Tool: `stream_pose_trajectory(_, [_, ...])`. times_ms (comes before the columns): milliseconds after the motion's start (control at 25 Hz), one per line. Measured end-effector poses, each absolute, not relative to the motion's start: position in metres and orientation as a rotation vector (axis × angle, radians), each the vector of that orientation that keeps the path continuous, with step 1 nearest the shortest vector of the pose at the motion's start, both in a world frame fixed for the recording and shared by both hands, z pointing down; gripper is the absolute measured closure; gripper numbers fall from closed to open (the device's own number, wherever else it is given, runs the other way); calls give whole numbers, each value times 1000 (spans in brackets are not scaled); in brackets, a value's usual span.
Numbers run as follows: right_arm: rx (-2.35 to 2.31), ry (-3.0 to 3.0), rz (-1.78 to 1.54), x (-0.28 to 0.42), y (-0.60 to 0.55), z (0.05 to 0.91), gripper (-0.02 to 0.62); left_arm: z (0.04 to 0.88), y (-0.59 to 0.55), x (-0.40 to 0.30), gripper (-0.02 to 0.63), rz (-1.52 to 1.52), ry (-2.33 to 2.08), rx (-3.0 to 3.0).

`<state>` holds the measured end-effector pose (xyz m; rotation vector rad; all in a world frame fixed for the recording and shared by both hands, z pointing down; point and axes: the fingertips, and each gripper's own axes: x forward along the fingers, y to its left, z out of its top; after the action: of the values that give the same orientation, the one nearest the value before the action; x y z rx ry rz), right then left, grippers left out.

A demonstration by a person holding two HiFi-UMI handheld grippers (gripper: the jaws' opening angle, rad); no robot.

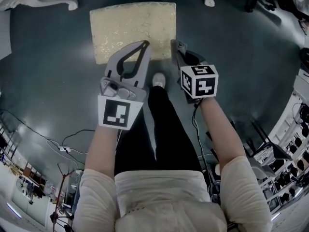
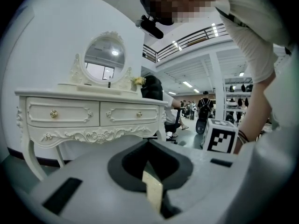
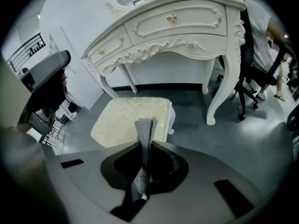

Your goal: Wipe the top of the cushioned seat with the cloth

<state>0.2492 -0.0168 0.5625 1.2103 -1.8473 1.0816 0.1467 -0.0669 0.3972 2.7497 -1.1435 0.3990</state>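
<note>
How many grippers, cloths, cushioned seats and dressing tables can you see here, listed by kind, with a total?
2 grippers: left gripper, right gripper
1 cloth, grey, between the right gripper's jaws
1 cushioned seat, cream
1 dressing table, white
Total: 5

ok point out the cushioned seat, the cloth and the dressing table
cream cushioned seat (image 1: 133,25): head view, middle of its top
grey knitted cloth (image 3: 145,129): right gripper view, upper part of the upright strip
white ornate dressing table (image 2: 70,113): left gripper view, left drawer front
</note>
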Motion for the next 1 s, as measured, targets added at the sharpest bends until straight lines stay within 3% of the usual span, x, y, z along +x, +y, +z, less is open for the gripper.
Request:
stream_pose_trajectory(440, [1392, -2117, 803, 193, -67, 388, 567, 263, -92, 102, 604, 306, -1223, 2900])
stream_pose_trajectory(1000, [1562, -2403, 197, 128, -58, 154, 568, 86, -52, 44, 604, 111, -1344, 3042])
